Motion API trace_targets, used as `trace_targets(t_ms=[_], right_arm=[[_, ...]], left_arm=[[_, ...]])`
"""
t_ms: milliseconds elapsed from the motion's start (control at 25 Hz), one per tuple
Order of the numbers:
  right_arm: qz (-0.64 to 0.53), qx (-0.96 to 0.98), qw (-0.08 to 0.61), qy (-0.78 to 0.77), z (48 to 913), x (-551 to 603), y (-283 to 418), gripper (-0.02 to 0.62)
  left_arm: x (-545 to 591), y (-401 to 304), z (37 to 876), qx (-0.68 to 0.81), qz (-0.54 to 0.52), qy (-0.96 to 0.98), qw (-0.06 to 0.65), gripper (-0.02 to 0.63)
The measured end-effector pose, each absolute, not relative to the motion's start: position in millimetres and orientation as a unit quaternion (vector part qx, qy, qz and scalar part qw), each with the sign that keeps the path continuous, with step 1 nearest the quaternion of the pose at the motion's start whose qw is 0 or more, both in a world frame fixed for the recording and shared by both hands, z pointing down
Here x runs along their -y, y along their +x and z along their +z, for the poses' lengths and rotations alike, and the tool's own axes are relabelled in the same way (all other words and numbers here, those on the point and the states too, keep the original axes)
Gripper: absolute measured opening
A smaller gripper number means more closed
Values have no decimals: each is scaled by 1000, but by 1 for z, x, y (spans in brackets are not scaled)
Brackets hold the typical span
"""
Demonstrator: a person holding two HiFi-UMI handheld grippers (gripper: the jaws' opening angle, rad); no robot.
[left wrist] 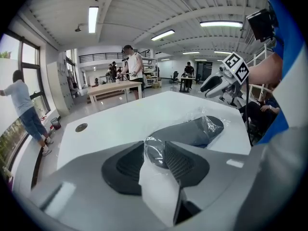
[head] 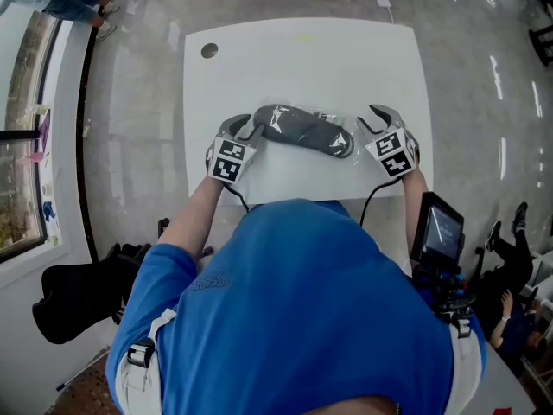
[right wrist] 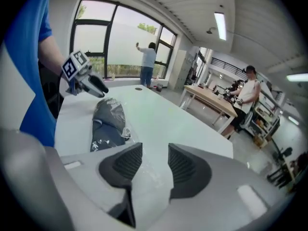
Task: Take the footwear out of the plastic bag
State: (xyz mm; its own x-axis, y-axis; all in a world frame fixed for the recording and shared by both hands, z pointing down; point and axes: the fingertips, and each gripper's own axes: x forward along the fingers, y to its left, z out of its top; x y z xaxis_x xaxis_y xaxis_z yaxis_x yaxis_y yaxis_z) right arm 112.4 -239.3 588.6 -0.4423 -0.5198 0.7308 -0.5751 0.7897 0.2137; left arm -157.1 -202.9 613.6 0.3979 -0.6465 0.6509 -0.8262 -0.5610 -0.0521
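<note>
Two claws flank one piece of dark grey footwear (head: 304, 130) sealed in a clear plastic bag (head: 339, 121). It lies across the white desk (head: 302, 59), near the person's edge. At the footwear's left end, the left claw (left wrist: 155, 147) is spread, with the bagged tip between its jaws, not visibly pinched. At the footwear's right end, the right claw (right wrist: 155, 152) is spread and empty.
</note>
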Motion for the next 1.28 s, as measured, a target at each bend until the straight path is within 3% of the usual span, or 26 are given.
trace_targets(t_ms=[560,760,1040,1280], right_arm=[[237,796,386,401,618,182,157,160],[303,776,360,420,633,164,162,153],[420,754,286,416,653,206,188,97],[500,751,230,366,662,188,162,97]], left_arm=[[230,-146,648,366,328,841,229,156],[221,-143,654,361,354,837,210,132],[233,-126,658,379,401,816,172,77],[210,-145,650,401,418,800,155,71]])
